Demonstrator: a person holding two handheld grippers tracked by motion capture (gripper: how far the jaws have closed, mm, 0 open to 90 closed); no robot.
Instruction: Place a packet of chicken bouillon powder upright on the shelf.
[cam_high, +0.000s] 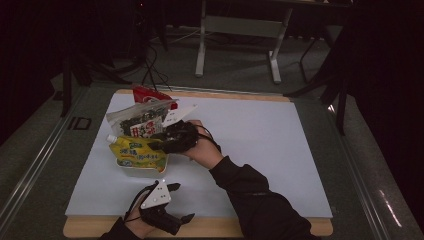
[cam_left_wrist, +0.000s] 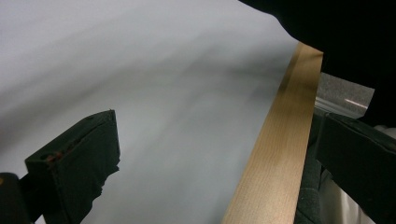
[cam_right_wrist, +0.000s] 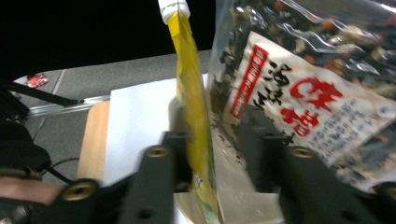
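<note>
Right gripper (cam_right_wrist: 212, 154) fingers partly open astride upright yellow pouch (cam_right_wrist: 191, 107), ungripped; left gripper (cam_high: 172, 202) wide open, empty.

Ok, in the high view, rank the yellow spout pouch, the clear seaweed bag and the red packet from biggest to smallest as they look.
1. clear seaweed bag, though the right gripper hides part of it
2. yellow spout pouch, nearly the same, so unsure
3. red packet, mostly hidden behind the bag
</note>
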